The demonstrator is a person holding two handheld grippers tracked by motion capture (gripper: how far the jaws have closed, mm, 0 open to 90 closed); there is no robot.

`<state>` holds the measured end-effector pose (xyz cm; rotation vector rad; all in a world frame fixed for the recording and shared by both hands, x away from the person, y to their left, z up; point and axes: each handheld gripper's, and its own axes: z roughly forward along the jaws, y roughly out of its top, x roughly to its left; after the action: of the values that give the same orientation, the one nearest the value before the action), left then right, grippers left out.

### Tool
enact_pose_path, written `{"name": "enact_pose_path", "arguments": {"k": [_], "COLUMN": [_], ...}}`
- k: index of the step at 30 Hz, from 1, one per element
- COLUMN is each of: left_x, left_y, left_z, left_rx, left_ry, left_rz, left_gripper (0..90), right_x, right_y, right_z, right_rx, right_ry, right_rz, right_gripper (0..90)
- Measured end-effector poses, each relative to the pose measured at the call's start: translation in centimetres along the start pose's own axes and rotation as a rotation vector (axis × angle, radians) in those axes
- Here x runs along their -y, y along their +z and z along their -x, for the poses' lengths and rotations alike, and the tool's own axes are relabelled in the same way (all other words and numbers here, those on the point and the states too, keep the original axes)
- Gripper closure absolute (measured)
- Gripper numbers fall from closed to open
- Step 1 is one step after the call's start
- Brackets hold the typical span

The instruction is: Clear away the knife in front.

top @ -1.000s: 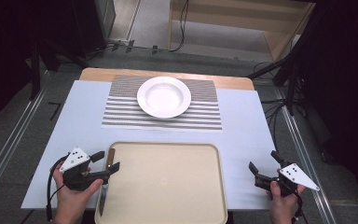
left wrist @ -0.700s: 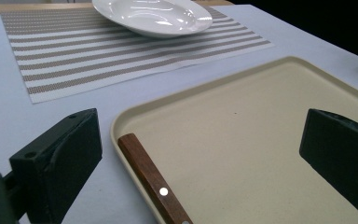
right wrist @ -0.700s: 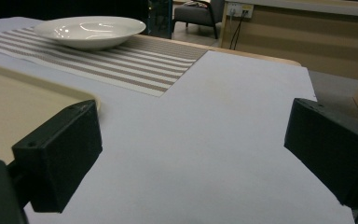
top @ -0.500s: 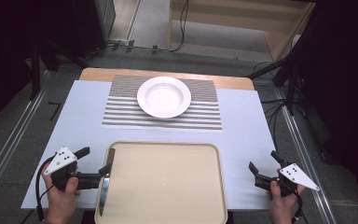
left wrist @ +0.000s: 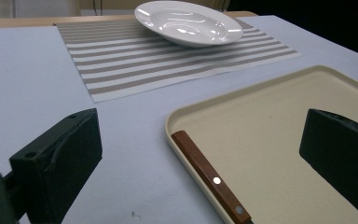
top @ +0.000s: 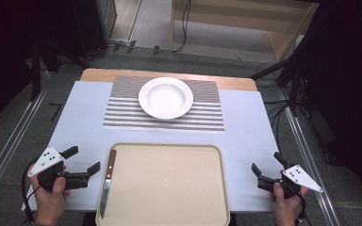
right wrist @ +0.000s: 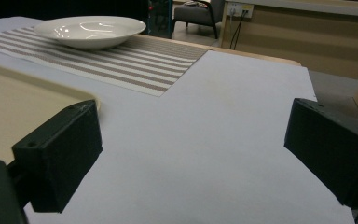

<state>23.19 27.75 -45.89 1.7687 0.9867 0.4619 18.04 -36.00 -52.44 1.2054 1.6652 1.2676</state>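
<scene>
- So the knife (top: 107, 184) is lying flat along the left inside edge of the beige tray (top: 169, 207), brown wooden handle pointing away from the person, blade toward them.
- Left gripper (top: 82, 163) sits just left of the tray on the white table (top: 85, 117), jaws spread wide with nothing between them. In the left gripper view the knife handle (left wrist: 209, 175) is right between the two jaws but farther ahead, not touched.
- Right gripper (top: 267, 166) is off by the tray's right side, jaws wide apart too, holding nothing.
- Further back there's a white plate (top: 165, 97) sitting on a striped placemat (top: 122, 115), well clear of both hands.
</scene>
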Motion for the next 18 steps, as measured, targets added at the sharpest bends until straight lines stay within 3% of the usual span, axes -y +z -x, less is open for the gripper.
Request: {"name": "enact_pose_path", "arguments": {"k": [18], "left_x": [0.8], "left_y": [-1.7], "left_z": [-3.1], "left_rx": [-0.054], "left_ry": [-0.033], "left_rz": [0.019], "left_gripper": [0.0], "right_x": [0.0], "right_y": [0.0], "right_z": [0.0], "right_rx": [0.0], "right_ry": [-0.001], "right_rz": [-0.002], "right_gripper": [2.6]}}
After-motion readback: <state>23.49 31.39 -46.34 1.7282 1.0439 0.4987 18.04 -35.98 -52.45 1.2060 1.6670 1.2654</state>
